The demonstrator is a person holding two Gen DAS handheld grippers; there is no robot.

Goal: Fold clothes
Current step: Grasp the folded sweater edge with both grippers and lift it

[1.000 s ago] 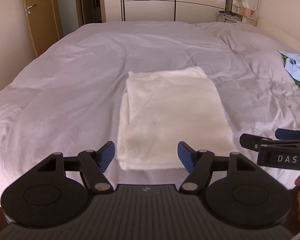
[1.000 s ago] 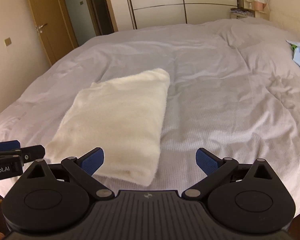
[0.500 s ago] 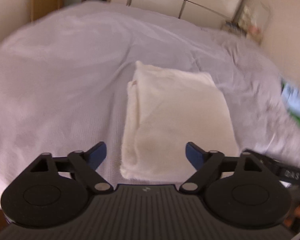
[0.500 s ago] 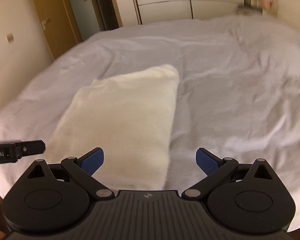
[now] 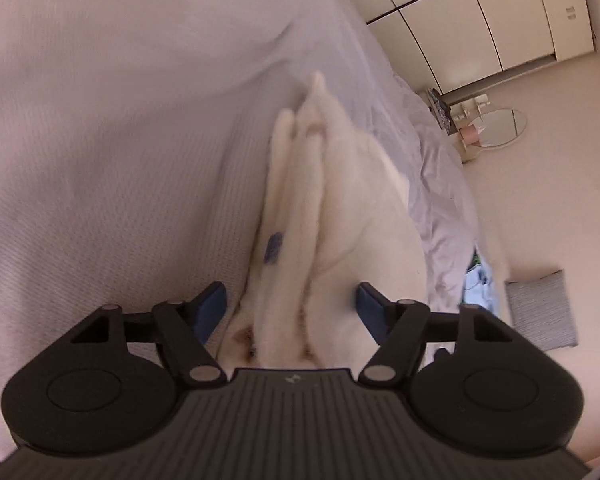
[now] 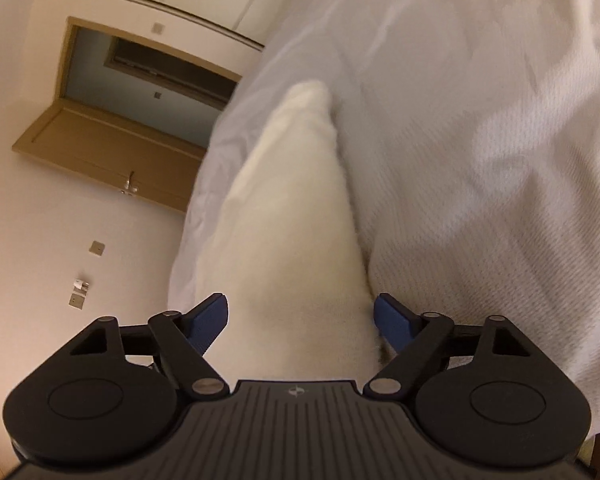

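Left wrist view: both grippers, left gripper (image 5: 290,306) and right gripper (image 6: 300,316), closing unclamped around the folded white garment's (image 5: 340,216) near edge; next, pinch firmly.

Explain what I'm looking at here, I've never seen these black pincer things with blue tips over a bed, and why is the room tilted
These are two handheld tools, not a robot arm: a person holds one in each hand. Each carries a wide-angle camera looking forward along its two blue-tipped fingers, so each picture is one tool's own view. The room looks tilted because the tools are rolled sideways.

On the bed cover lies a folded white towel. The left gripper straddles one near edge of it, where the stacked layers show; the right gripper straddles another near edge of the same towel. Both grippers are closing around the cloth, but the blue pads do not seem to pinch it yet. Some blue clothing lies further off, blurred.
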